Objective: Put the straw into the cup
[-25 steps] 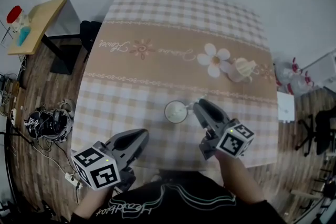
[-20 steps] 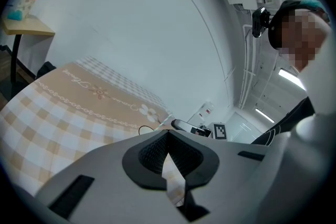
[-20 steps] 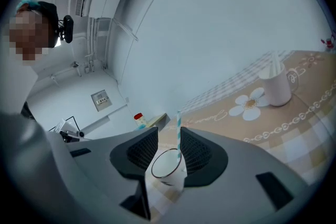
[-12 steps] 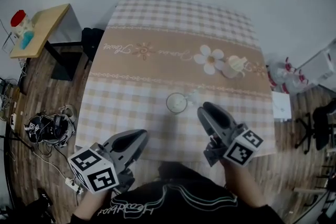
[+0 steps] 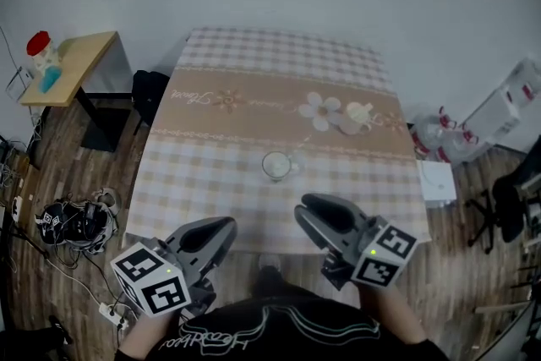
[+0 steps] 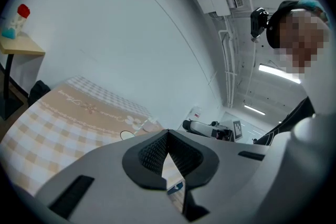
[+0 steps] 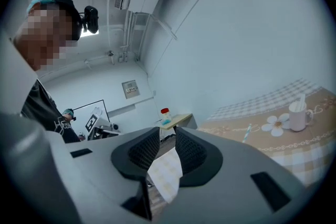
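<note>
1. My right gripper [image 7: 168,139] hangs with its jaws apart. They have just closed a little, and nothing is between them.
2. My left gripper [image 6: 168,136] has its jaws meeting at the tips and grips nothing.
3. In the head view both tools sit low in the frame, off the near edge of the checked table [image 5: 194,190].
4. The cup [image 5: 276,166] stands at centre frame, well apart from both grippers. The straw [image 5: 302,146] leans from its rim toward the upper right.
5. A white mug [image 5: 355,116] sits right of centre, and a side table [image 5: 76,63] fills the upper left.
</note>
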The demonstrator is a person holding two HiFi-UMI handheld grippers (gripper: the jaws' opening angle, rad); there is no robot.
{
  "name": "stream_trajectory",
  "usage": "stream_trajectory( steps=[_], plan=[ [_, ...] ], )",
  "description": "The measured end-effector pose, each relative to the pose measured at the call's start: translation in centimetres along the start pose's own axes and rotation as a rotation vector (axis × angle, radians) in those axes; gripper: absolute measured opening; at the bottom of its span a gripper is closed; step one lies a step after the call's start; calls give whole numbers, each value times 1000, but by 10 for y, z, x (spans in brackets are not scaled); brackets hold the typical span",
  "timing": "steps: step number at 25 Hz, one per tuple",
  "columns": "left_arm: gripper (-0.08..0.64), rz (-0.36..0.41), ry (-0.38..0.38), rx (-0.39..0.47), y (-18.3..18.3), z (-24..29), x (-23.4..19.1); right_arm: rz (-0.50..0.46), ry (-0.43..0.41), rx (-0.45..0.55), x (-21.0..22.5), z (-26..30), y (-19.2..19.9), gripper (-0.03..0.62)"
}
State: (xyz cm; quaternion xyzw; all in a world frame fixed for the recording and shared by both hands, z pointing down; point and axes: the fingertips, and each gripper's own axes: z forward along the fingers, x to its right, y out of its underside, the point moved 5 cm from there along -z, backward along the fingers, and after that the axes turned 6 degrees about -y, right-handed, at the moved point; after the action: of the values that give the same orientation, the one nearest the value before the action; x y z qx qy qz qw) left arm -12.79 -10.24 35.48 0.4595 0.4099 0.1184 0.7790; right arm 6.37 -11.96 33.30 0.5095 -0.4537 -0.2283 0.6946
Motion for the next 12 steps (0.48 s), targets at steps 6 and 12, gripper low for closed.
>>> stream_trajectory(
  steps=[6,12],
  plan=[
    [-3,73,45,13,24,-46,39,-54,-70,14,-81,-18,22,62],
    [-3,118,91,19,34,-69,60,13,-144,70,-114,-32,37,17]
  ],
)
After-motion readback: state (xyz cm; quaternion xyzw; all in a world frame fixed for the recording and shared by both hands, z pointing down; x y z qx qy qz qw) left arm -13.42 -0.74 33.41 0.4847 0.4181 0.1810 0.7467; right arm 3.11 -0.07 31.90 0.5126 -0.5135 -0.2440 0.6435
